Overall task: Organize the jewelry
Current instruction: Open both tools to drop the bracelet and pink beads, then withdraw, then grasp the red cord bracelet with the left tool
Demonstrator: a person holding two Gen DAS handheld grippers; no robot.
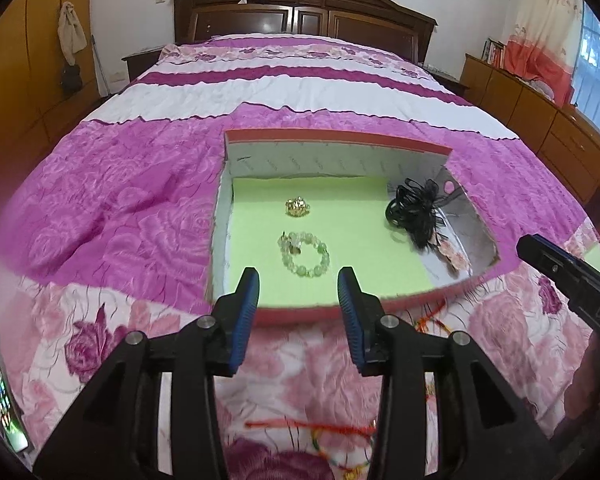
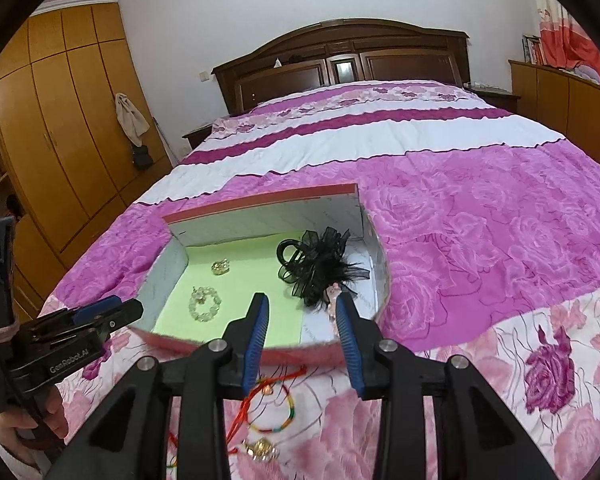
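The left gripper (image 1: pixel 298 280) is hovering over the near edge of the box (image 1: pixel 340 138), with its jaws standing apart and holding nothing. The right gripper (image 2: pixel 302 306) is also hovering over the near edge of the box (image 2: pixel 268 196), with its jaws spread and empty.

The box is lying on the bedspread (image 1: pixel 120 184) toward the foot edge of the bed. It is open at the top, and a green liner (image 1: pixel 340 216) is covering most of its floor.

Contents of the box:
- A gold brooch (image 1: pixel 297 205) is sitting on the liner toward the far wall.
- A pale green bead bracelet (image 1: pixel 306 255) is lying on the liner nearer the front edge, apart from the brooch.
- A black ribbon hair clip (image 1: pixel 416 210) is lying toward the right wall, partly off the liner.
- A pink beaded piece (image 1: pixel 456 258) is lying just beside the hair clip, toward the near right corner.

Items outside the box:
- A multicolored cord bracelet (image 2: pixel 274 412) is lying on the bedspread (image 2: pixel 480 240), just in front of the near edge of the box.
- A gold charm on red cord (image 2: pixel 262 449) is lying nearer still.
- A phone (image 1: pixel 2 396) is lying at the left edge of the bedspread with its screen lit.
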